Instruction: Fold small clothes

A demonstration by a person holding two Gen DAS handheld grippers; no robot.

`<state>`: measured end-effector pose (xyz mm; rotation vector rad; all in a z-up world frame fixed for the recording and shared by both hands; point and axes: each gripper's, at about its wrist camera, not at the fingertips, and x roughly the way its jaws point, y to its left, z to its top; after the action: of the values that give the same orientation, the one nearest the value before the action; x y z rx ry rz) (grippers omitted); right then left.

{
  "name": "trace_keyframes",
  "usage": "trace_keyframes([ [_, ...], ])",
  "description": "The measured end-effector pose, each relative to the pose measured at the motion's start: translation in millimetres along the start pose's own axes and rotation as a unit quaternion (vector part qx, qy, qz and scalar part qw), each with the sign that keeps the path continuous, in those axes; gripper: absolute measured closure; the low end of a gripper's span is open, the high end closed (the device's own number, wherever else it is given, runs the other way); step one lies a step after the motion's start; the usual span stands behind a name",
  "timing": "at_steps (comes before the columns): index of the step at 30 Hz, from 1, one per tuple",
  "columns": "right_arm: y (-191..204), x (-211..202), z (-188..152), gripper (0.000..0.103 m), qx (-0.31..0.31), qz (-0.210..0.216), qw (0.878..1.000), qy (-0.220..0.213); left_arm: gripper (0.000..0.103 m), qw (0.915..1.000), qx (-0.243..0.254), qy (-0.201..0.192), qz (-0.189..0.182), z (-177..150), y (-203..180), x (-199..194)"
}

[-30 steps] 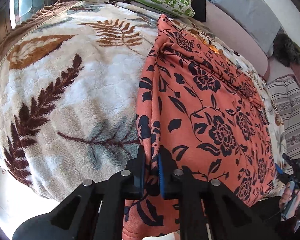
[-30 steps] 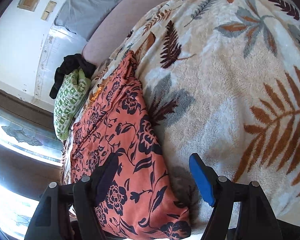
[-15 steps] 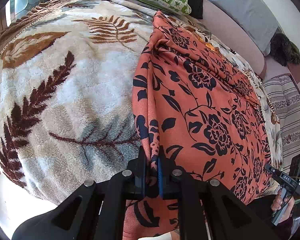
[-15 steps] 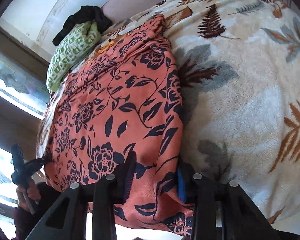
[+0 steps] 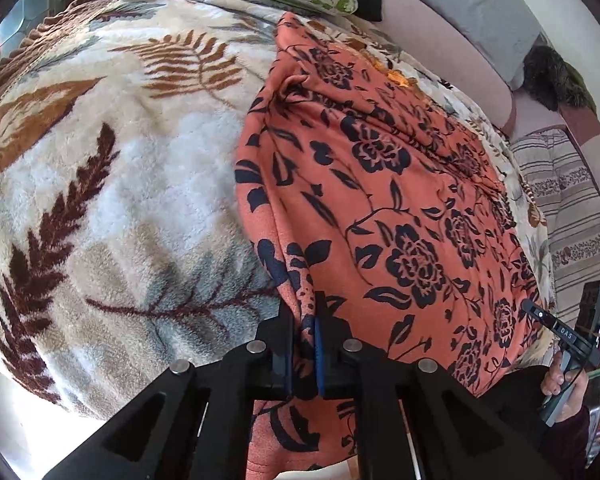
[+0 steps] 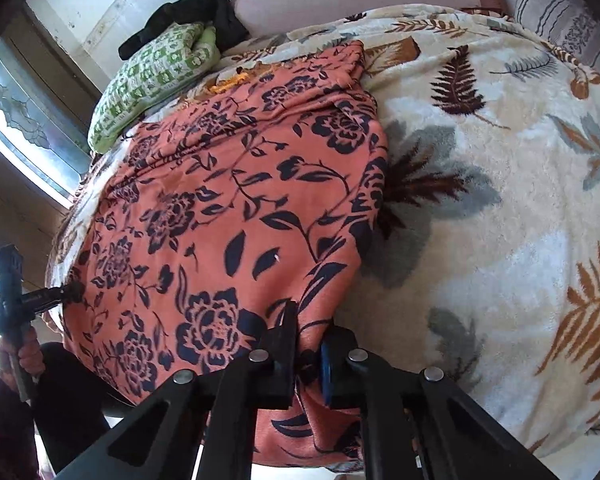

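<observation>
Now both grippers, left (image 5: 303, 332) and right (image 6: 309, 354), pinch the floral garment (image 5: 380, 208) (near edge) between their jaws.

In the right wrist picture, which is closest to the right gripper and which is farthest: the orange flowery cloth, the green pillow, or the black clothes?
1. Orange flowery cloth: pinched in the jaws of the right gripper, nearest.
2. Green pillow: past the cloth's far end, upper left.
3. Black clothes: just behind the pillow, by the wall, farthest.

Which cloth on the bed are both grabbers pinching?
The orange cloth with dark flowers, pinched by the left gripper and right gripper. The leafy blanket and green pillow lie untouched.
</observation>
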<state>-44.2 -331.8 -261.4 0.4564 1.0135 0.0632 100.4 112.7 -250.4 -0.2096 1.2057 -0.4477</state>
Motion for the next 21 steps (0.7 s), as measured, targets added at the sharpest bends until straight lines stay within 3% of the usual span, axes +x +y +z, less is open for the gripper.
trace_keyframes([
  [6, 11, -24, 53, 0.095, 0.026, 0.081, 0.995, -0.059, 0.095, 0.9984, 0.009, -0.023, -0.051, 52, -6, -26],
  [11, 2, -20, 134, 0.096, 0.068, 0.102, 0.986, -0.115, 0.095, 0.9971, 0.000, -0.039, -0.065, 143, -11, -22],
  [15, -27, 14, 210, 0.096, 0.125, 0.097, 0.976, -0.150, 0.091, 0.9975, -0.030, -0.044, -0.047, 236, -13, 21],
  [17, -48, 43, 241, 0.093, 0.158, 0.078, 0.972, -0.153, 0.089, 0.9969, -0.060, -0.036, -0.034, 268, -3, 58],
  [20, -79, 102, 262, 0.091, 0.200, 0.054, 0.973, -0.101, 0.082, 0.9908, -0.133, 0.006, -0.023, 276, 27, 117],
  [21, -88, 118, 261, 0.089, 0.212, 0.046, 0.973, -0.084, 0.082, 0.9892, -0.140, -0.009, -0.041, 272, 33, 121],
])
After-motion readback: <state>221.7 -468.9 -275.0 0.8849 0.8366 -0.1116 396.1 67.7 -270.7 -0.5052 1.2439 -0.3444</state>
